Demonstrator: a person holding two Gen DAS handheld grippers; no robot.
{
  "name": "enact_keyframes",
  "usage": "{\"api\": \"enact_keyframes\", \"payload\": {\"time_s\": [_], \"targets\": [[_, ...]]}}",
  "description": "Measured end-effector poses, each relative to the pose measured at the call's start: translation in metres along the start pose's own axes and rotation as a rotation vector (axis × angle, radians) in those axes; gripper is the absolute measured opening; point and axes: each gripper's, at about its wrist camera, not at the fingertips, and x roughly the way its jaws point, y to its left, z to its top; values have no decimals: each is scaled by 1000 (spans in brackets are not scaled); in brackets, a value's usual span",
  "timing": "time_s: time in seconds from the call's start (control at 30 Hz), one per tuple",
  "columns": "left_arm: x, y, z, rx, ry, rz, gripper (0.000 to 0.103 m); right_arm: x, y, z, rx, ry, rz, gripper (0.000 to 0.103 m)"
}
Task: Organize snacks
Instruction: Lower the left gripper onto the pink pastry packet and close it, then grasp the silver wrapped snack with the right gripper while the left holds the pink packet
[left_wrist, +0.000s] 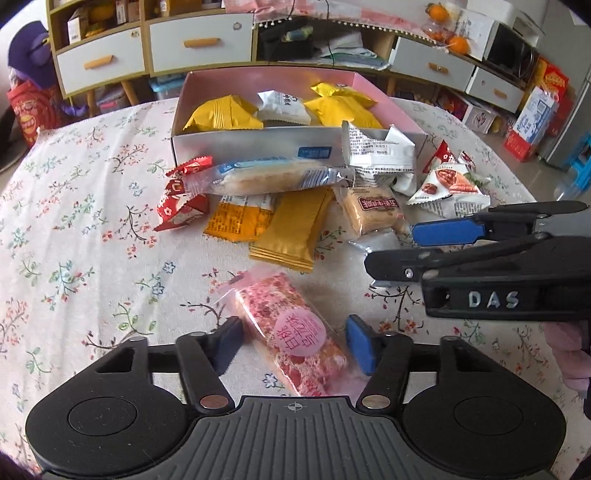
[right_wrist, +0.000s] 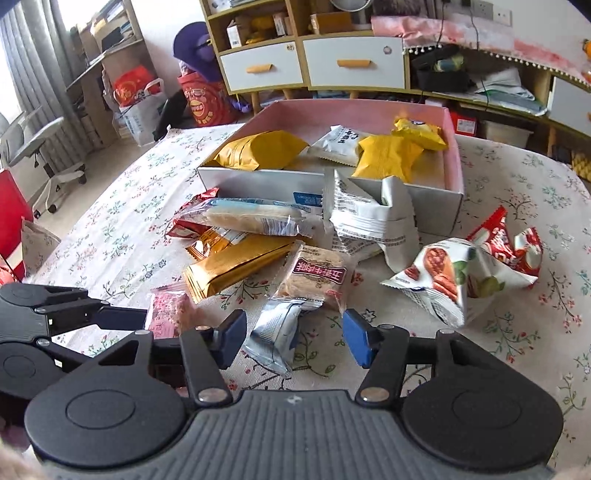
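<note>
left gripper (left_wrist: 291, 345) spread around pink crinkly nougat packet (left_wrist: 295, 332) near bench front edge | right gripper (right_wrist: 291, 341) spread around silver foil packet (right_wrist: 275, 334) | pink-lined box (right_wrist: 456, 155) toward far edge | risk: slippery wrappers may be pinched by a corner and dropped short

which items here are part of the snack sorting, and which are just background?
Job:
box
loose snack packets beside it
pink packet between the open left gripper fingers
silver packet between the open right gripper fingers

Background:
drawers
oranges
purple toy
office chair
</note>
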Motion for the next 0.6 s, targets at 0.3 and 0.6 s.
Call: {"api": "enact_keyframes", "payload": {"time_s": [0.3, 0.6], "targets": [[-6, 15, -4, 8, -7, 19, 35, 3, 11, -10, -136, 36, -75, 46], [-5, 13, -5, 43, -18, 33, 35, 5, 14, -9, -142, 45, -77, 43]]}}
